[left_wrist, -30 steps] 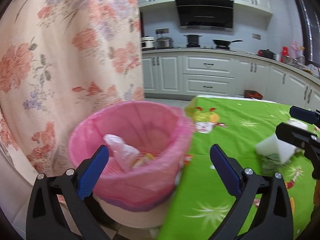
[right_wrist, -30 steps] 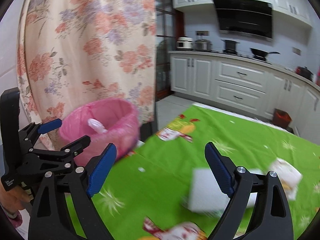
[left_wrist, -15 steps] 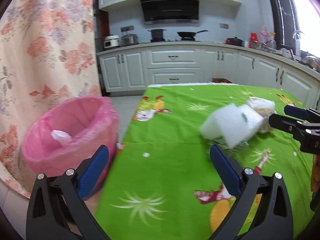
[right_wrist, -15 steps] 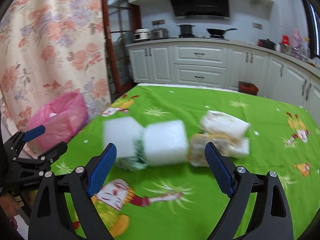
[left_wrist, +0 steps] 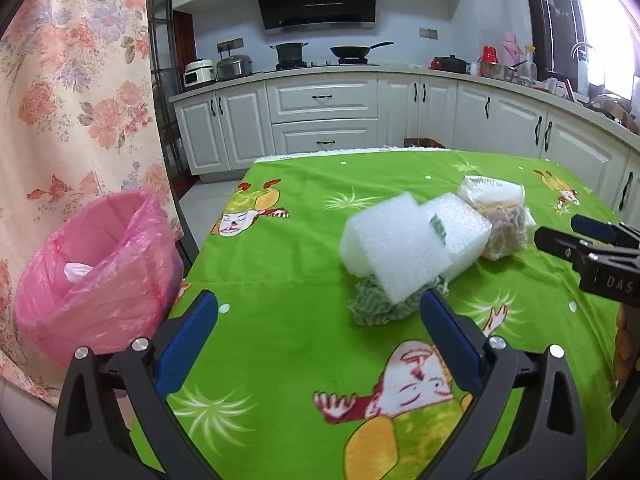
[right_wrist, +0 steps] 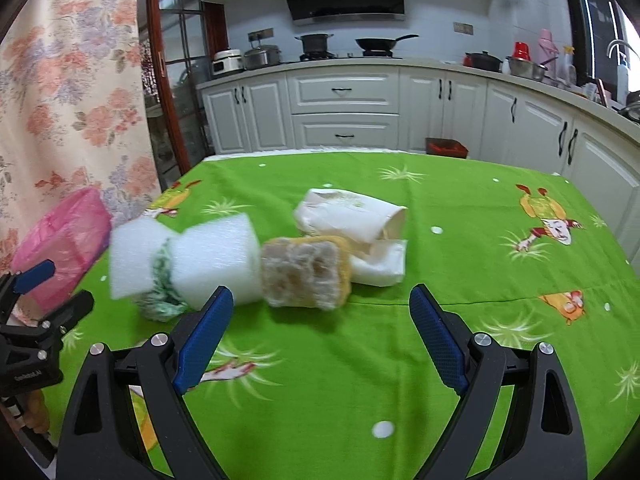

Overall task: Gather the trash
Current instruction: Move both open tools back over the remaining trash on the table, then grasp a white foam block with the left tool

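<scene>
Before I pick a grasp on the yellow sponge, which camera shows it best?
The right wrist view: the yellow sponge sits large and central, its porous face unobstructed, ahead of the open right tongs. In the left wrist view it is smaller, partly hidden behind the white foam blocks.

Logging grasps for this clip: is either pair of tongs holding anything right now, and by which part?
Nothing is held. The left tongs and right tongs are both open and empty, short of the trash pile on the table.

Floral curtain [left_wrist: 76,92] at left, white cabinets [right_wrist: 344,114] behind — wok [right_wrist: 380,44] and, seemingly, pots on the counter.
</scene>
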`<control>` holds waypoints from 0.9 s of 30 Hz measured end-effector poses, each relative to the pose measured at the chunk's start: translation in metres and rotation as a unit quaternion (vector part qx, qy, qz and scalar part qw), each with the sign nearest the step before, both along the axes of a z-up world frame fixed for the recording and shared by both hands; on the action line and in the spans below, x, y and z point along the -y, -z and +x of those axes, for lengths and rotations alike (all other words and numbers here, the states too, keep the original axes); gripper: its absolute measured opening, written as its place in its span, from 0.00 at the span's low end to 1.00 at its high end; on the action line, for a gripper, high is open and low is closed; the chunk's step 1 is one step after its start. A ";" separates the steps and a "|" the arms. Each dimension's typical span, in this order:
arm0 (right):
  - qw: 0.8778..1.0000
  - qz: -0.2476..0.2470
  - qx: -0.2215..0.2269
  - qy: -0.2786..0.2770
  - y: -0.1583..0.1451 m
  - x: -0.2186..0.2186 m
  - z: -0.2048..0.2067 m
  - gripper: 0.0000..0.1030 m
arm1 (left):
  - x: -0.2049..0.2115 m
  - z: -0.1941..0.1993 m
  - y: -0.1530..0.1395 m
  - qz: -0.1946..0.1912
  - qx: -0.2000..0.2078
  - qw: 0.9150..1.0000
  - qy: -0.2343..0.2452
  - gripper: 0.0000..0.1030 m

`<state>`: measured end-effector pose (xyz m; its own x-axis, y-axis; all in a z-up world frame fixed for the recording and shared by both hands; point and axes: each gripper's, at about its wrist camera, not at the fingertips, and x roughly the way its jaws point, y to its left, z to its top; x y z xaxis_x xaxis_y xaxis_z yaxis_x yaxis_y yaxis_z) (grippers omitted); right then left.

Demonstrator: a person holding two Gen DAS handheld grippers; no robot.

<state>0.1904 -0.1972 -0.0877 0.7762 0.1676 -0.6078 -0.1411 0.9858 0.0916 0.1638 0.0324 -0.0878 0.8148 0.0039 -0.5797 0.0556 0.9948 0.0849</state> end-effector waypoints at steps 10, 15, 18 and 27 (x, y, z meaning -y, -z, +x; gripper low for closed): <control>1.000 -0.014 -0.011 0.021 0.006 0.017 0.010 0.82 | 0.017 0.021 0.000 -0.023 -0.012 1.000 0.007 0.95; 0.999 -0.031 -0.017 0.024 0.008 0.018 0.015 0.82 | 0.020 0.033 0.001 -0.044 -0.020 0.999 -0.002 0.95; 0.999 -0.036 -0.020 0.025 0.010 0.019 0.018 0.82 | 0.022 0.041 0.000 -0.051 -0.019 0.999 -0.007 0.95; 0.999 -0.043 -0.019 0.020 0.008 0.016 0.024 0.82 | 0.029 0.060 0.001 -0.055 -0.025 0.998 -0.011 0.92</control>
<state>0.2143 -0.2130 -0.0962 0.7571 0.0832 -0.6480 -0.0993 0.9950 0.0118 0.2234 0.0033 -0.0892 0.7856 -0.0446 -0.6171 0.0350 0.9990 -0.0276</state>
